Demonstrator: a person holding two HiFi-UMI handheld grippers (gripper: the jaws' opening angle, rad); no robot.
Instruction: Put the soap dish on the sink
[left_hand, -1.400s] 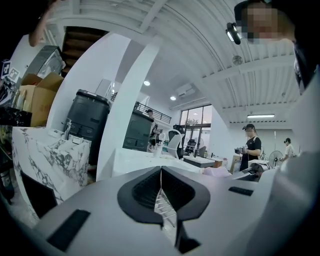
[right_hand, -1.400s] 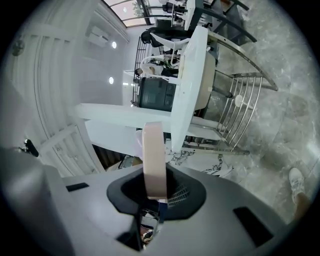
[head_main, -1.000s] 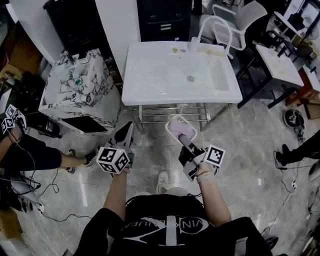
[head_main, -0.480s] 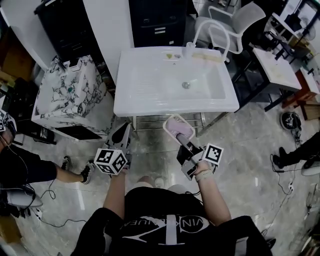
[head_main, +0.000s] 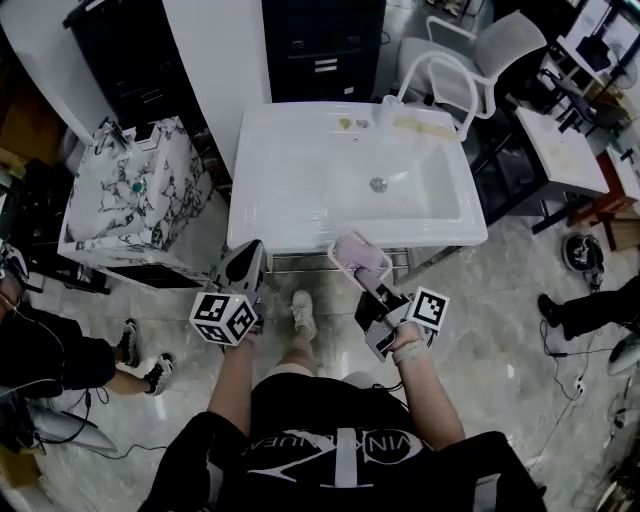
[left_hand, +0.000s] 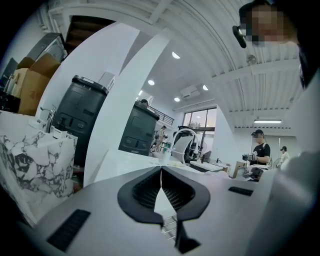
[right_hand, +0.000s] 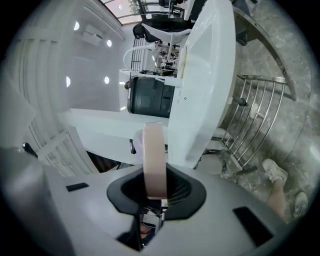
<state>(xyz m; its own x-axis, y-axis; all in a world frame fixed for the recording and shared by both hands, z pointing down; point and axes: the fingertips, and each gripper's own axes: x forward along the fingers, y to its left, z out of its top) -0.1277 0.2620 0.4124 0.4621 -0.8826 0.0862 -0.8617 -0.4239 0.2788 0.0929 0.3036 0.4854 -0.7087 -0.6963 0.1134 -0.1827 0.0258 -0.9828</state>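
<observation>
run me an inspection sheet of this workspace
surface: white sink, basin bare
job's things: pink soap dish, just short of the sink's front edge, not on it yet
clutter: small items at the sink's back edge
tools: right tool shut on the soap dish; left tool shut, empty
cables: loose cables on the floor at right
surroundings: marble-patterned cabinet, chair, another person at left

Indoor robotics lab or test studio, not a home. A white sink (head_main: 300, 170) stands free on a bare metal frame (right_hand: 260, 125) on a polished stone floor (head_main: 500, 330). Around it are loose cables (head_main: 577, 368), an office chair (head_main: 500, 40), a work desk (head_main: 560, 150), dark cabinets (head_main: 325, 50) and recessed ceiling lights (left_hand: 175, 55).
</observation>
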